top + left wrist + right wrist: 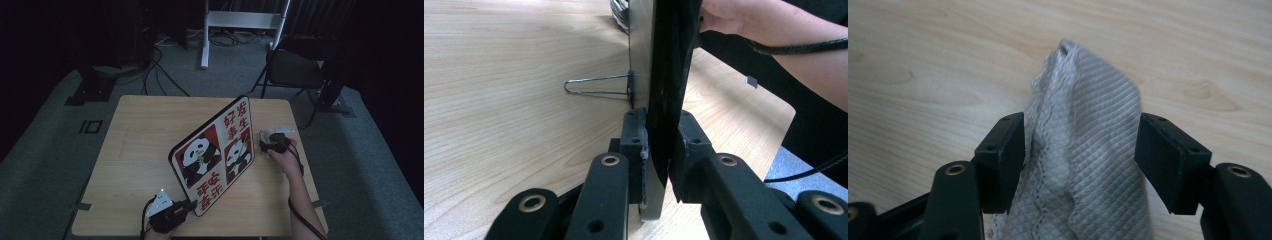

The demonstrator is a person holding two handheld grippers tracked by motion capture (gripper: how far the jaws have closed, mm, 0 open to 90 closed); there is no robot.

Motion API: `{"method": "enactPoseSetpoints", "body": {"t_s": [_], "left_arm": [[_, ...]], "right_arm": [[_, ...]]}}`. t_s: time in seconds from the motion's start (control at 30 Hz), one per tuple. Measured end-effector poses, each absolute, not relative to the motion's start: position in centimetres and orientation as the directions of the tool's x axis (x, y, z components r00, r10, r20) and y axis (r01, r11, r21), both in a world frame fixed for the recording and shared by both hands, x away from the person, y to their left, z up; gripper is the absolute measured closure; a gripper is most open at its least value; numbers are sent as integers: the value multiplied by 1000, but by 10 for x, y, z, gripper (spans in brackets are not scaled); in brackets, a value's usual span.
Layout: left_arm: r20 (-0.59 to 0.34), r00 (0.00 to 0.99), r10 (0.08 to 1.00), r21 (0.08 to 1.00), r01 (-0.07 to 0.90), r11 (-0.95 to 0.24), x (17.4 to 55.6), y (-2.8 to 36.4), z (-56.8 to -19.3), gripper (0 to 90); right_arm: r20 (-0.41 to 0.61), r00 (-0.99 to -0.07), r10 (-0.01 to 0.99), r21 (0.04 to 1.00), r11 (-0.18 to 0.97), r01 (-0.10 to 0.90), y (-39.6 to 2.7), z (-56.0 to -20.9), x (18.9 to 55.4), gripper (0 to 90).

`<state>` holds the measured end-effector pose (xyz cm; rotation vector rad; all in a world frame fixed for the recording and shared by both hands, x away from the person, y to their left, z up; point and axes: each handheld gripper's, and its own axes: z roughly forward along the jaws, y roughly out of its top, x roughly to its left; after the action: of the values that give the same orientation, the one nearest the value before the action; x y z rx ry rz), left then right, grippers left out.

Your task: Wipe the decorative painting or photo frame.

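Dark grey carpet, cables and a black folding chair (295, 67) surround the light wooden table (145, 150). On it a black-framed board with 2 panda pictures and red characters (212, 157) stands upright, tilted, and hides part of the table behind it. The left gripper (659, 150) is clamped tight on the board's lower edge; a thin wire leg (596, 86) props its back. The right gripper (1080, 150) has its jaws apart around a grey quilted cloth (1088, 165) lying beside the board; whether the pads touch it is hard to tell.
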<state>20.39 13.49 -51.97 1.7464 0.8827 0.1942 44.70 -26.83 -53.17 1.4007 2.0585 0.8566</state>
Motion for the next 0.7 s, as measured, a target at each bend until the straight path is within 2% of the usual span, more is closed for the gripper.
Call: {"method": "enactPoseSetpoints", "body": {"t_s": [0.23, 0.4, 0.7], "left_arm": [[-289, 707, 645, 882, 459, -108, 204, 135, -520, 791], [-284, 708, 647, 883, 455, -110, 203, 134, -520, 790], [-285, 706, 648, 883, 457, -109, 203, 134, -520, 791]], "right_arm": [[-34, -345, 938, 718, 263, 644, -268, -542, 445, 459], [-67, -328, 942, 715, 275, 643, -269, -541, 443, 729], [-10, -313, 950, 734, 220, 643, -275, -529, 435, 777]]}}
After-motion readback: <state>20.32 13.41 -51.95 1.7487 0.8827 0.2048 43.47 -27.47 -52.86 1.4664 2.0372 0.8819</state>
